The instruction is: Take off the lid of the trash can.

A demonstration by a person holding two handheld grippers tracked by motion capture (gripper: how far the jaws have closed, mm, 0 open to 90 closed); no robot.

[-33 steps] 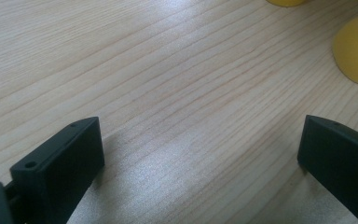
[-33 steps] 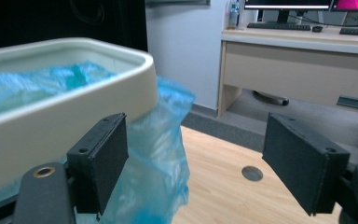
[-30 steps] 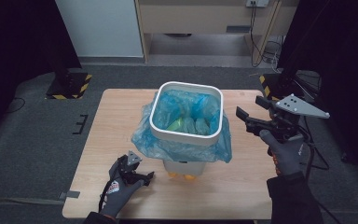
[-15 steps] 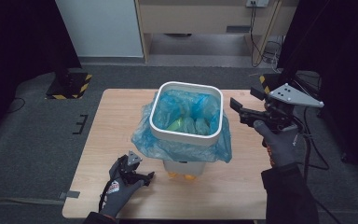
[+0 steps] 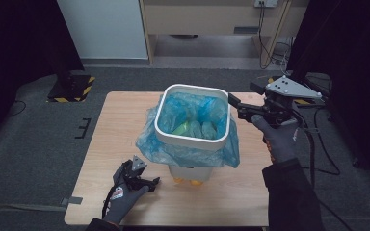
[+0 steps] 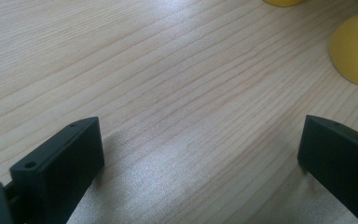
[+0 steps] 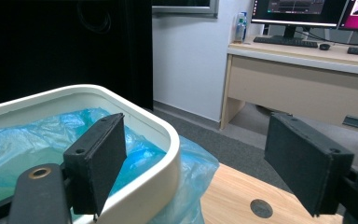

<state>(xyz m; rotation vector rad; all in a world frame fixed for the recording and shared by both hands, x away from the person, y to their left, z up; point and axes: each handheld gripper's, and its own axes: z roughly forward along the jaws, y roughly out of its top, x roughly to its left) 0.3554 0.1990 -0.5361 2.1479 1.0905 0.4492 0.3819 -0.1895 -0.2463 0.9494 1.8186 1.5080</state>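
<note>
The white rounded-square plastic bin (image 5: 192, 118) stands near the middle of the pale wooden table (image 5: 125, 125), lined with a translucent blue plastic bag (image 5: 188, 151) whose surplus film is folded outward over the top and hangs as a loose skirt round the body. A white rim ring (image 7: 165, 140) sits over that fold — apparently to pin the bag so it cannot slip inward under load. Crumpled greenish and blue contents (image 5: 192, 129) lie inside the liner.

The right gripper (image 5: 238, 107) is held level at rim height, at the bin's right edge. Its jaws stand wide apart and grip nothing. In the right gripper view, one jaw lies over the bag on the inner side of the rim and the other outside it, above the table corner; the rim passes between them without contact. This straddling posture suits a pinch on the ring or on the bag edge.

The left gripper (image 5: 147, 183) rests low on the table near the front edge, clear of the bin — probably parked so the right hand works unobstructed. Its jaws are also spread, with bare wood between them. Yellow round feet (image 6: 356, 49) of the bin show just ahead of it.
</note>
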